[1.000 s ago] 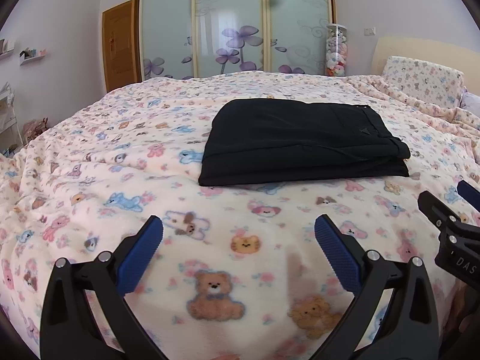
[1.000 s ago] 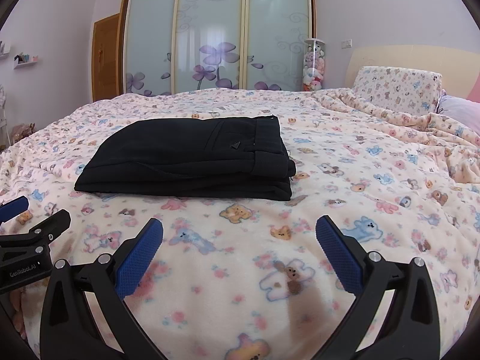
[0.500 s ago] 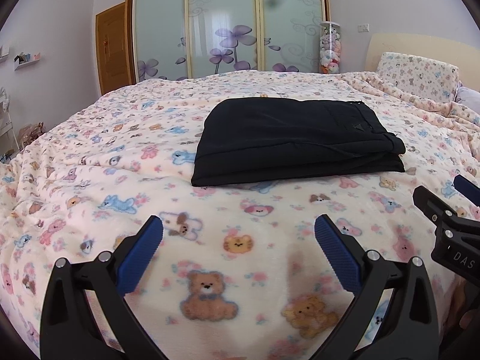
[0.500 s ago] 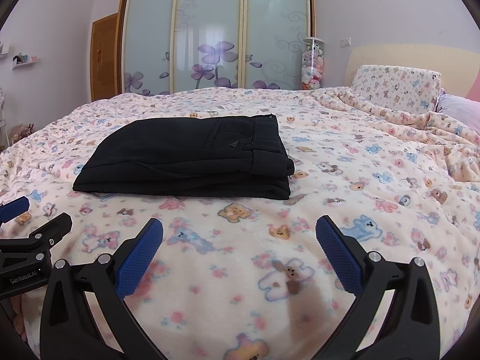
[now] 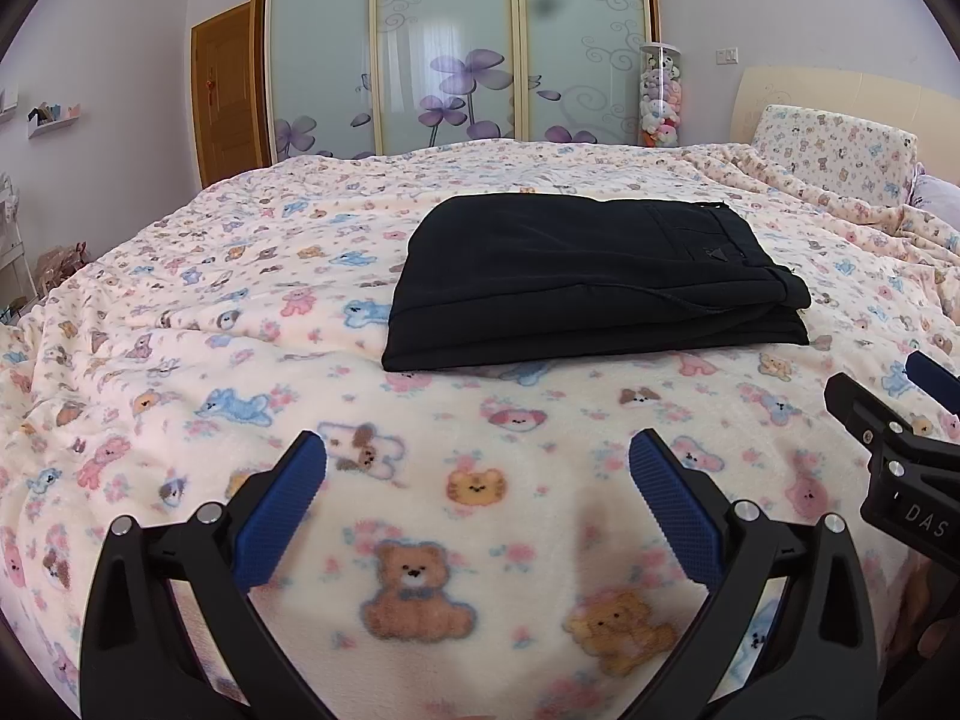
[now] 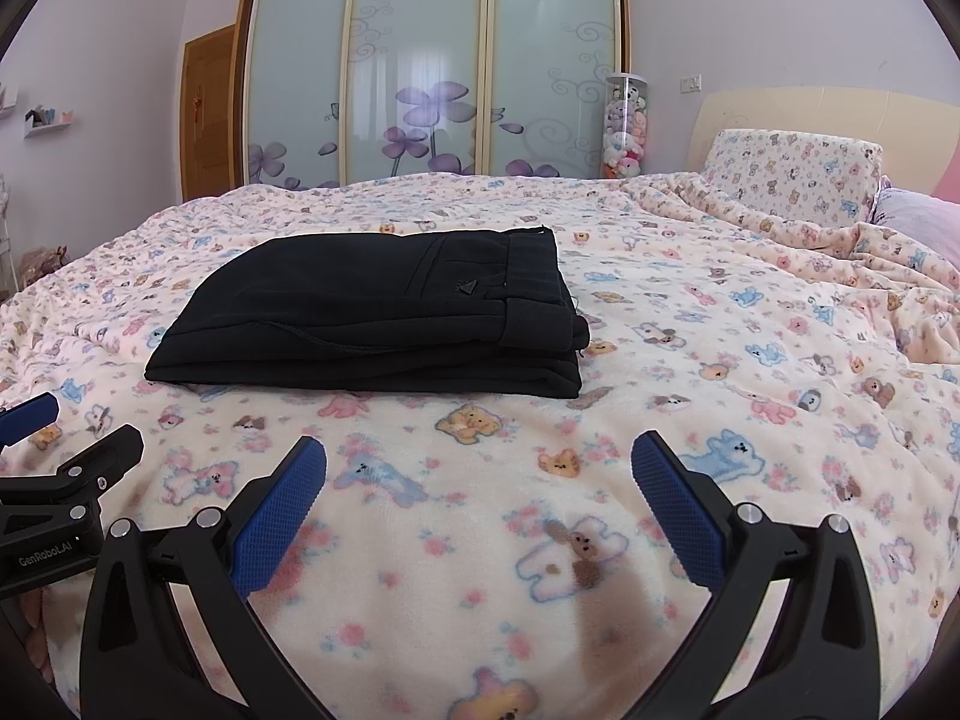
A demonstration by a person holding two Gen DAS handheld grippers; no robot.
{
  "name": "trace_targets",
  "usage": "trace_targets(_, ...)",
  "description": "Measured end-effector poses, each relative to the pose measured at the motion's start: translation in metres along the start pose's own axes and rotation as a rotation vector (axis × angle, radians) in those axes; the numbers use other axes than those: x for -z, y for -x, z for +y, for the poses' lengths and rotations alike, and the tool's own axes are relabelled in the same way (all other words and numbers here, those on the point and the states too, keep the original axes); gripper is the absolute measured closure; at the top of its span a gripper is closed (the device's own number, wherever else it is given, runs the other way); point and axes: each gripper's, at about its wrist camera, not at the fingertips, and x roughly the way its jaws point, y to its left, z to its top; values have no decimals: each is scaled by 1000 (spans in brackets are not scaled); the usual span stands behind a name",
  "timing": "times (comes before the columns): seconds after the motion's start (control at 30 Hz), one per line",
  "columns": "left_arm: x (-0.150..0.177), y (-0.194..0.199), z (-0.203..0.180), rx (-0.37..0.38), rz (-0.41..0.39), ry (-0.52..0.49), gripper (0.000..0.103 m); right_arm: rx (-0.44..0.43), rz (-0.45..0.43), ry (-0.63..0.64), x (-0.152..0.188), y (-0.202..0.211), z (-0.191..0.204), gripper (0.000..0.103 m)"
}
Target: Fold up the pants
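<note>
Big bed (image 5: 180, 312) under its teddy-print blanket (image 6: 690, 360) carries the black pants (image 5: 576, 276), folded into a flat stack mid-bed, while the left gripper (image 5: 477, 474) and right gripper (image 6: 478, 474) hover short of them, fingers (image 6: 282, 516) spread wide, gripping nothing.

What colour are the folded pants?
Black pants, seen best in the right wrist view.
</note>
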Motion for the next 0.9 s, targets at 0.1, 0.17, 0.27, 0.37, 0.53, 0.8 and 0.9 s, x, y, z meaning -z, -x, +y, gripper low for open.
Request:
trace_targets(0.1,0,0,0,-3,1,-1,2,0,0,0,0,0,0,1)
trace_targets(0.17,1,0,-1,-5,2,-3,2,0,0,0,0,0,0,1)
trace_targets(0.27,1,0,-1,-3,2,-2,2,0,1,-1,0,0,0,1)
trace_targets(0.37,1,0,-1,-3,3,-1,2,0,0,0,0,0,0,1)
trace_targets(0.53,0,0,-1,-6,2,-3,2,0,1,0,0,0,0,1)
trace_targets(0.8,2,0,-2,-8,0,-6,2,0,2,0,-1,0,0,1)
trace_targets(0.9,1,0,-2,-8,1,-7,2,0,2,-1,-1,0,0,1)
